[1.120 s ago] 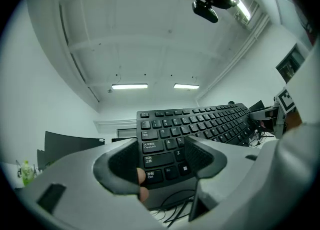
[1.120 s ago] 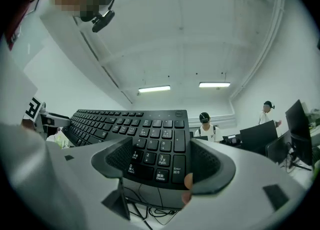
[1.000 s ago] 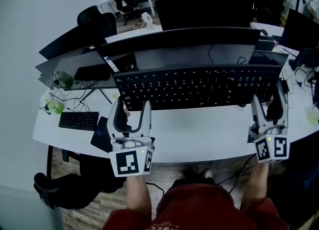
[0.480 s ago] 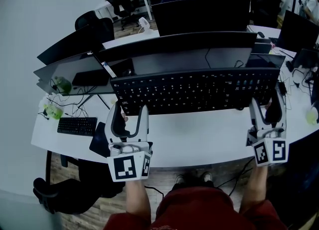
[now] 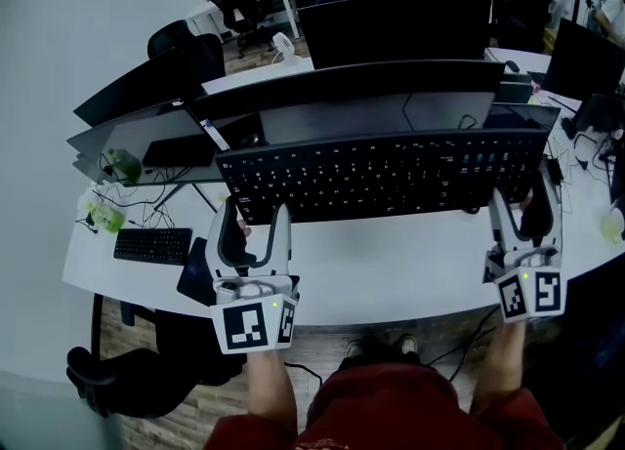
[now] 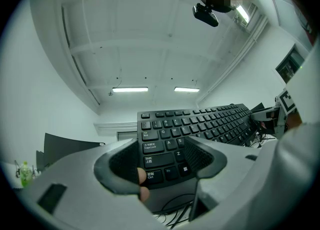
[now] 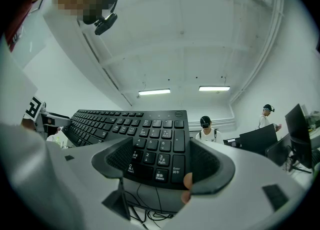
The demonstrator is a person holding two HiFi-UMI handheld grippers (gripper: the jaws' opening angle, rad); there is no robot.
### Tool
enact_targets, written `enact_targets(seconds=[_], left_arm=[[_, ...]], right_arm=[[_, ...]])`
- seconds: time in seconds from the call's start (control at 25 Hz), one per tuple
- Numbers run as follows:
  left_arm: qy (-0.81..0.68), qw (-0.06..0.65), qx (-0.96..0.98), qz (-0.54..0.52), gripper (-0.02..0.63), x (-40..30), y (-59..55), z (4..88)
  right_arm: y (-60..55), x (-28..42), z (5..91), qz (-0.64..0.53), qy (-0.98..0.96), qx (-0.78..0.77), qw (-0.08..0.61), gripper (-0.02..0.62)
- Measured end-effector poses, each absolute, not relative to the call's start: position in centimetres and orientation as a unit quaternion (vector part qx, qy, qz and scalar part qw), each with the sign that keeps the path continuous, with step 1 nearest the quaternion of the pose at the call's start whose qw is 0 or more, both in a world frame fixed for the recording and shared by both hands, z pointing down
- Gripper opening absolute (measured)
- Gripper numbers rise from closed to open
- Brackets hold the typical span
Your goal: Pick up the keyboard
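**Clerk:** Item one, the task's thing?

**Keeper:** Black full-size keyboard [image 5: 386,175] with number pad. It sits at 12 o'clock from both tongs, keys facing the head camera. It appears lifted off the white desk [image 5: 391,277], in front of the monitors.

**Clerk:** Tongs?

**Keeper:** Two. The left gripper [image 5: 254,212] is clamped on the keyboard's Ctrl–Shift corner, at 9 o'clock on the board. The right gripper [image 5: 524,206] is clamped on the number-pad corner, at 3 o'clock. Each has one jaw on either side of the board's near edge.

**Clerk:** Handling?

**Keeper:** By my judgement:
- It is light, stiff plastic, long for its thickness.
- Gripped at one end only, it would likely sag or twist, so one grip at each end suits it.
- The casing looks smooth, so the pads want the bare edge, since keys give way under pressure.
- It is not fragile, though keycaps could pop off if pinched hard.
- Cables hang below it, but I cannot tell whether any belongs to it, so allow for a tug.

**Clerk:** Counts?

**Keeper:**
- Keyboards: two, the held one and a smaller keyboard [image 5: 153,244] lying on the desk at 9 o'clock.
- Desk in use: one.
- Monitors: several, overlapping, so the number is not settled.
- Green bottles [image 5: 107,212]: apparently two, at 9 o'clock.
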State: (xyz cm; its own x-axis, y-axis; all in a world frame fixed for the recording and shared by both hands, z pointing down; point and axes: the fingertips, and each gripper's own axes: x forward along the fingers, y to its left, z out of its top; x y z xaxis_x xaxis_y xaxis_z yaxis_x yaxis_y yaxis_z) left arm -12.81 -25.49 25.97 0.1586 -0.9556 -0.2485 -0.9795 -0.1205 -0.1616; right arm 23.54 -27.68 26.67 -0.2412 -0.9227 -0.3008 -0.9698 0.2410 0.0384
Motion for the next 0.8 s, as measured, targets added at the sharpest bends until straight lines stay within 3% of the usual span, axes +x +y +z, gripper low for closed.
enact_targets(seconds=[0.8], left_arm=[[0.649, 0.147, -0.745, 0.044, 0.288, -12.77, -25.37, 25.96]], right_arm=[[-27.64, 23.63, 26.61, 0.115, 0.779, -0.607, 0.11, 0.354]])
